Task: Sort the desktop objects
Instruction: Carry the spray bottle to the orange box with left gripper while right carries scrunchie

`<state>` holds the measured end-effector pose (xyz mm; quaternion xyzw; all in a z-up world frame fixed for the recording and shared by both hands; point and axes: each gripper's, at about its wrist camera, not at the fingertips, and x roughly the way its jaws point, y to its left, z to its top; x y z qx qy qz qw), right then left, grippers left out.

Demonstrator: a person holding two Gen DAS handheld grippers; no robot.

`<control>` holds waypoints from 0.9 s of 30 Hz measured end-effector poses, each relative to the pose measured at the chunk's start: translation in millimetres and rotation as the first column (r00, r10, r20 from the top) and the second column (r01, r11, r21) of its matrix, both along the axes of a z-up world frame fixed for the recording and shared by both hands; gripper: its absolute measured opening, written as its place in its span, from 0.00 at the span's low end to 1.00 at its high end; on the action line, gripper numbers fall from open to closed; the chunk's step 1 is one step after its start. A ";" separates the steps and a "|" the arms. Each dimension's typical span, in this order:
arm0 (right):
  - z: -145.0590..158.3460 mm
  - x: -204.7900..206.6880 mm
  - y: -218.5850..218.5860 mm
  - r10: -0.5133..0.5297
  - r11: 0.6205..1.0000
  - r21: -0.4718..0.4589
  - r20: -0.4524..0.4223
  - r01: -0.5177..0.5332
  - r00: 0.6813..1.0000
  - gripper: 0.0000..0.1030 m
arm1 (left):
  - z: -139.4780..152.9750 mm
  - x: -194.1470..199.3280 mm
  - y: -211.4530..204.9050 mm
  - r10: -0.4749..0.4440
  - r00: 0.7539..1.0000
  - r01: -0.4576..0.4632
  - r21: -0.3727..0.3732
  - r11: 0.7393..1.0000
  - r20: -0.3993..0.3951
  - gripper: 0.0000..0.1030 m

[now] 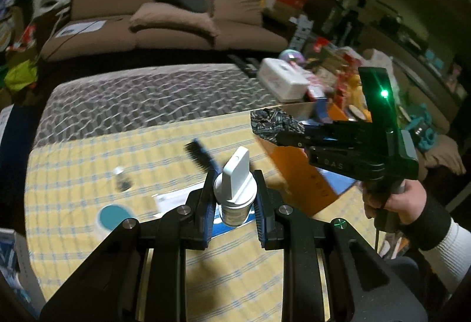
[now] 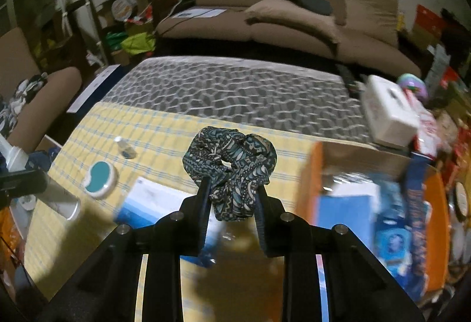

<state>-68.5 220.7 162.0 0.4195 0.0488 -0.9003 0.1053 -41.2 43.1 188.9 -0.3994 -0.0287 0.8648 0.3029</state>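
My left gripper (image 1: 235,198) is shut on a white spray bottle (image 1: 235,192) with a flat white cap, held above the yellow checked cloth (image 1: 88,175). My right gripper (image 2: 232,198) is shut on a blue patterned scrunchie (image 2: 231,166), held above the table beside the orange box (image 2: 435,204). In the left wrist view the right gripper (image 1: 273,128) with the scrunchie (image 1: 270,122) hangs over the orange box (image 1: 297,172). A black comb (image 1: 200,154), a small clear bottle (image 1: 122,179) and a round teal-topped tin (image 1: 113,216) lie on the cloth.
The orange box holds blue packets (image 2: 391,233). A white tissue box (image 2: 388,113) and clutter stand at the right. A blue-white packet (image 2: 147,204) lies on the cloth. A grey patterned cover (image 2: 235,89) lies beyond, then a brown sofa (image 2: 294,13).
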 end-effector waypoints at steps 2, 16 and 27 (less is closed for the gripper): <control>2.5 6.7 18.3 -0.024 1.000 0.006 -0.002 0.024 1.000 0.27 | 4.3 2.8 20.1 -0.029 1.000 0.029 0.003 1.000 -0.005 0.21; -15.5 63.3 158.6 -0.202 0.979 0.019 0.025 0.202 0.979 0.27 | 5.2 9.2 154.0 -0.191 0.981 0.191 0.005 0.982 0.020 0.21; -53.8 71.8 187.2 -0.212 0.976 -0.027 0.086 0.215 0.973 0.38 | -2.6 11.5 226.4 -0.263 0.964 0.264 -0.040 0.964 0.040 0.21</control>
